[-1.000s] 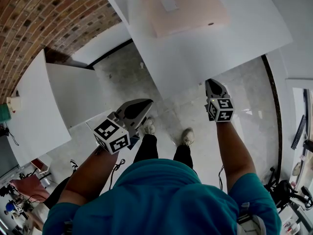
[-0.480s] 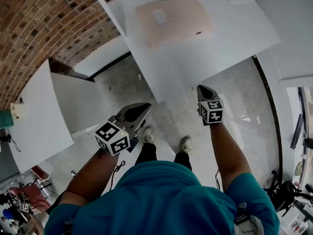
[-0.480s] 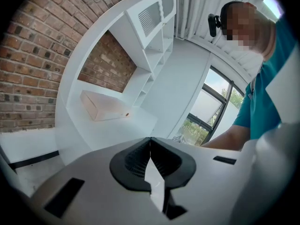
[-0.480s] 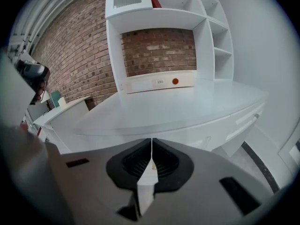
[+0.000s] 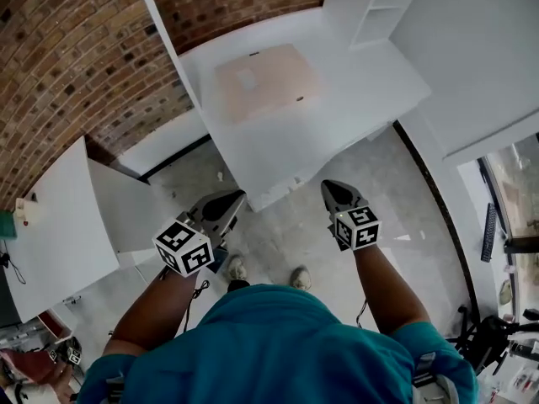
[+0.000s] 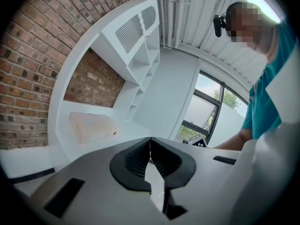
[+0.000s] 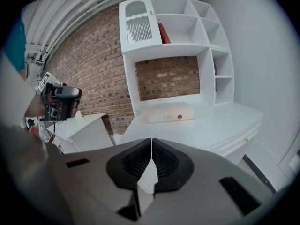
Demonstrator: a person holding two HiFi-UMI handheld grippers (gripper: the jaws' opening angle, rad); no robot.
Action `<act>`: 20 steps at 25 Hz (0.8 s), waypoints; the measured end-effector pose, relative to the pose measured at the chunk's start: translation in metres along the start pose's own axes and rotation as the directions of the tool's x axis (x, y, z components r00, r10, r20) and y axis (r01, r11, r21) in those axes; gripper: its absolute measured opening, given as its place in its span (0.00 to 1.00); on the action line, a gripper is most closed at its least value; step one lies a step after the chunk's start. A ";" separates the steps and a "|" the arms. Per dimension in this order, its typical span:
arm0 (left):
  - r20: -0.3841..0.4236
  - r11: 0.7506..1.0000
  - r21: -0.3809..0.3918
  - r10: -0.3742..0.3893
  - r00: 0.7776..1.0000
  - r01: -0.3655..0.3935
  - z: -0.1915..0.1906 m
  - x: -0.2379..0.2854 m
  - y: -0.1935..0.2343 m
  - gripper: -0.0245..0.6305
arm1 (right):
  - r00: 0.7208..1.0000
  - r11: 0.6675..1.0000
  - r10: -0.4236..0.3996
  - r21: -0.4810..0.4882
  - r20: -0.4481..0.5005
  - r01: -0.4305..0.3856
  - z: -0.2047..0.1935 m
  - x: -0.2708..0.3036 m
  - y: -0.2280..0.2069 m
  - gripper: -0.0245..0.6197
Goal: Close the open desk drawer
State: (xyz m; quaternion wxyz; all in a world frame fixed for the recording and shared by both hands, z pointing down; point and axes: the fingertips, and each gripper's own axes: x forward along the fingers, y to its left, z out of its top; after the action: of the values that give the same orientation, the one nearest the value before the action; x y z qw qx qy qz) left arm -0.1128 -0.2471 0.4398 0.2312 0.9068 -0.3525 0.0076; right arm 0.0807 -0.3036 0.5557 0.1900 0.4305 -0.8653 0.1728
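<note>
The white desk point(image 5: 354, 91) stands ahead of me against the brick wall, with a flat pinkish box point(image 5: 265, 82) on its top. In the right gripper view a drawer front point(image 7: 236, 142) with a small knob runs under the desk's front edge; how far out it stands I cannot tell. My left gripper point(image 5: 236, 196) is shut and empty, held in the air just short of the desk's near corner. My right gripper point(image 5: 327, 185) is also shut and empty, close to the front edge. The jaws meet in the left gripper view point(image 6: 150, 139) and in the right gripper view point(image 7: 152, 140).
A second white table point(image 5: 50, 225) stands to the left, a gap of grey floor point(image 5: 278, 242) between it and the desk. A white shelf unit point(image 7: 178, 27) rises on the desk's back. The person's shoes point(image 5: 299, 276) are on the floor below. Windows lie to the right.
The desk has shifted up and away in the head view, and the shelf unit has come into sight. Both grippers kept their spacing and stayed shut.
</note>
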 end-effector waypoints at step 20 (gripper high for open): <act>0.127 0.987 0.150 -0.069 0.990 0.050 0.112 -0.015 -0.096 0.06 | 0.960 0.992 0.089 -0.114 0.265 -0.061 0.173 -0.175 0.033 0.07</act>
State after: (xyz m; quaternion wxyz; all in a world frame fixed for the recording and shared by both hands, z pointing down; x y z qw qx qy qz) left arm -0.0791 -0.2230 0.2971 0.1405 0.9300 -0.3381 -0.0332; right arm 0.1205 -0.2464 0.3172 0.0863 0.4063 -0.9067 0.0741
